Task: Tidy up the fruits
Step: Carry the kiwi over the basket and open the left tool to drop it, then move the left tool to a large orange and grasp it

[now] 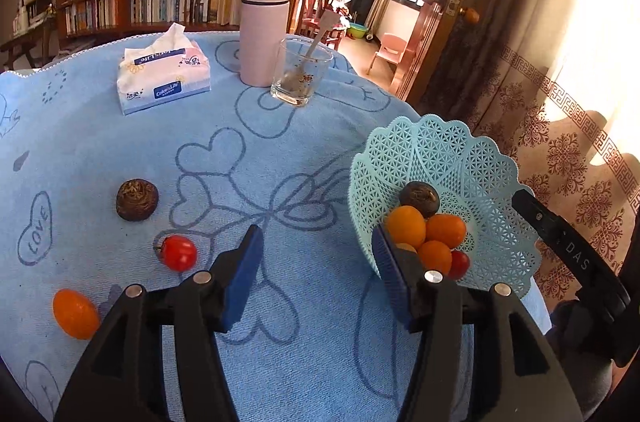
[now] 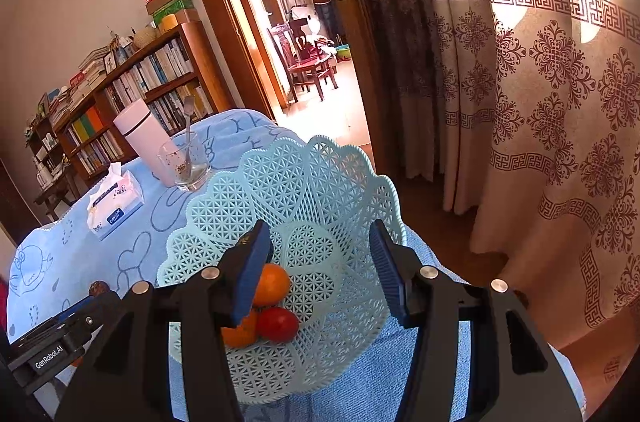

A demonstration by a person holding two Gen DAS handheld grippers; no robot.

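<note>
Three fruits lie loose on the cloth, all left of the left tongs: an orange one nearest the left pad, a red one just ahead of it, and a dark ball farther ahead. These tongs stand part open with nothing between the pads, their tips beside the basket, which sits to their right and already holds a dark ball, several orange fruits and a red one. This looks like the gap between a drop and the next pick. That pick calls for swinging left, most likely to the red fruit, and straddling it with the pads before squeezing, since a round fruit may roll. The right tongs are part open too, holding nothing I can see, with the basket directly ahead and below; an orange fruit and a red one show past the left pad. That pad hides the other fruits, so the count is unsure. Whether the right tongs touch the basket's rim I cannot tell.
</note>
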